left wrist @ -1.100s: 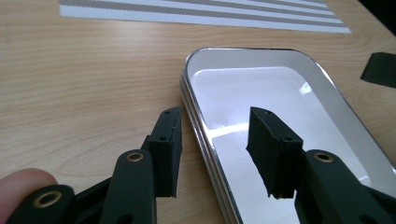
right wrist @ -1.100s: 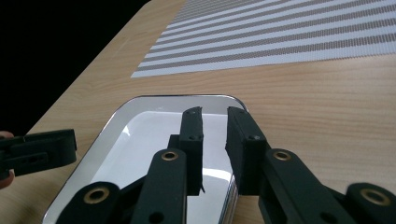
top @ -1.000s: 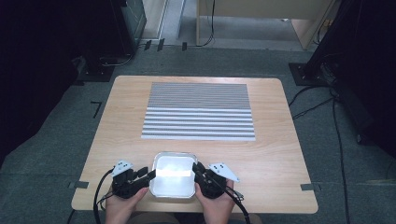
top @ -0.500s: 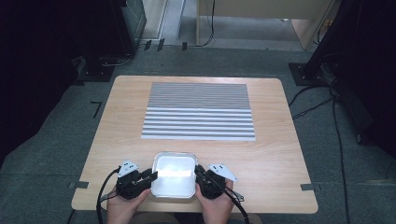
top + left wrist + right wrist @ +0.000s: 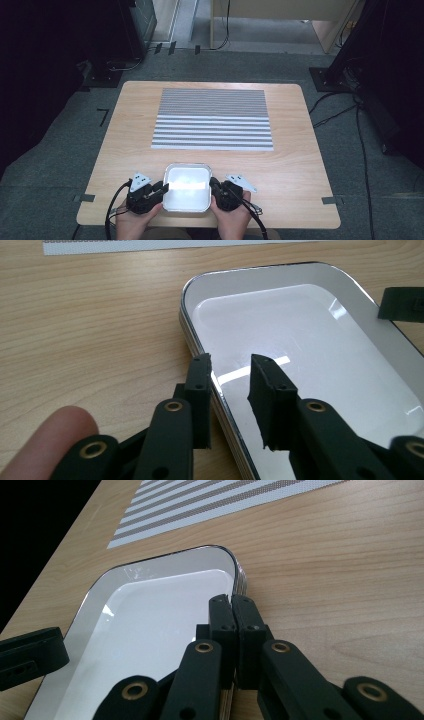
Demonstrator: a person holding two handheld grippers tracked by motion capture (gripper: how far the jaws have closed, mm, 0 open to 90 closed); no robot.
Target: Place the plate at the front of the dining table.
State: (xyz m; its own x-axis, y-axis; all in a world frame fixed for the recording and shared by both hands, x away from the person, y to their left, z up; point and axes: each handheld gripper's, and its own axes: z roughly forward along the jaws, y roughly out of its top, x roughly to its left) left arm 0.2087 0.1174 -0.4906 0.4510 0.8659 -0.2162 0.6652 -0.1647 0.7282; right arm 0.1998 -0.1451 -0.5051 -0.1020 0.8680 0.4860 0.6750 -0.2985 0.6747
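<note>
A shallow white tray (image 5: 186, 165) with a silver rim lies near the table's front edge, between both hands. My left gripper (image 5: 163, 188) is at its left side. In the left gripper view the left gripper (image 5: 231, 376) stands open, one jaw outside and one inside the tray's rim (image 5: 186, 315), not clamped. My right gripper (image 5: 213, 184) is at the tray's right side. In the right gripper view the right gripper (image 5: 232, 606) has its jaws pressed together on the tray's rim (image 5: 150, 565). The tray is empty.
A grey-and-white striped mat (image 5: 212, 120) covers the far middle of the wooden table (image 5: 300, 165). The table's front edge is just behind the hands. Cables trail from both grippers, and dark floor surrounds the table.
The tray and both hands have shifted very slightly toward the table's front edge. The left gripper has edged a little closer to the tray.
</note>
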